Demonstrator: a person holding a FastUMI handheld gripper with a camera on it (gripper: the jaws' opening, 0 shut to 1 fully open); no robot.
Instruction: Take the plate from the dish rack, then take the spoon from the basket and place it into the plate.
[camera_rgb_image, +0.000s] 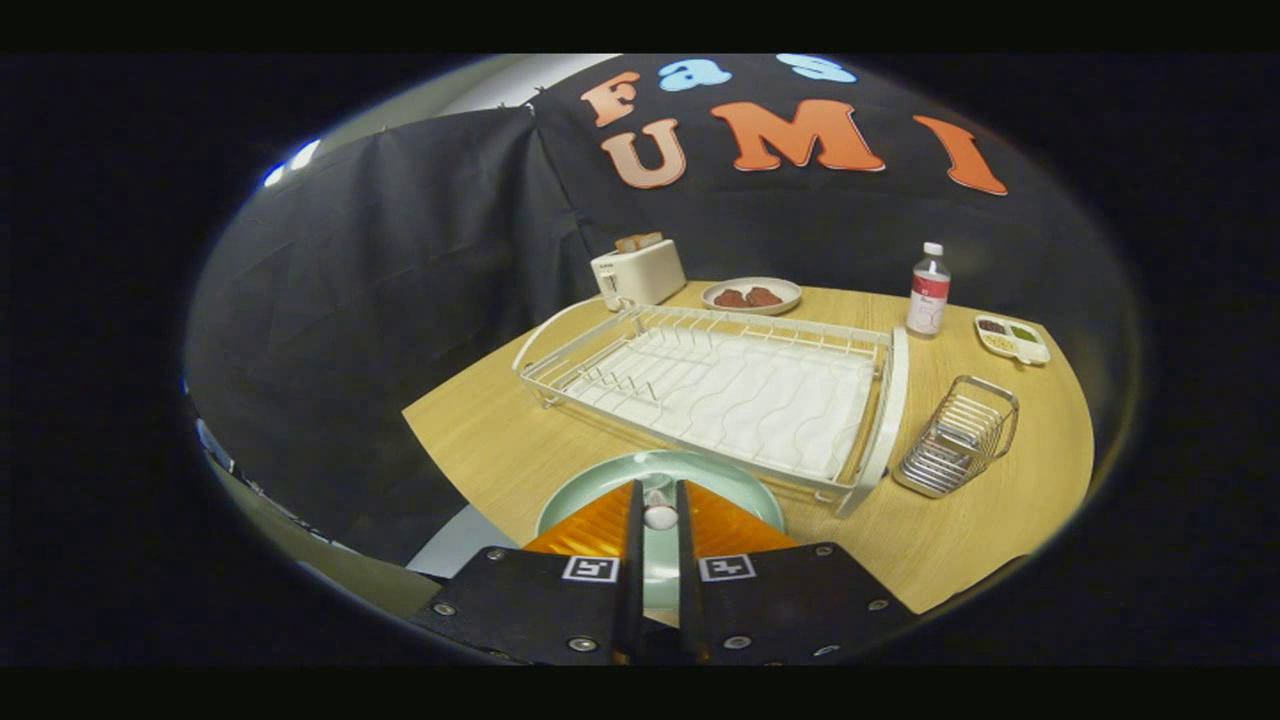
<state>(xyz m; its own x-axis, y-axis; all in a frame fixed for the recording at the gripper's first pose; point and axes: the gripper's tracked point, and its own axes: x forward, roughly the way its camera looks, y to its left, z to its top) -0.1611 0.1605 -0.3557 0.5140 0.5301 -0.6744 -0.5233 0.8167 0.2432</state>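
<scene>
Gripper (660, 500) fingers are clamped on the spoon (660, 516), held over the green plate (600, 490), which lies on the worktop (480, 440) just before the dish rack (720, 390); the basket (958, 436) stands beside that rack.

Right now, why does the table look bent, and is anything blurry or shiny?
Gripper view: the fisheye lens bows the light wooden table and white wire dish rack; the far clear plastic bottle looks soft; the claw, closed on a small white spoon over the pale green plate, shows bright sheen.
</scene>
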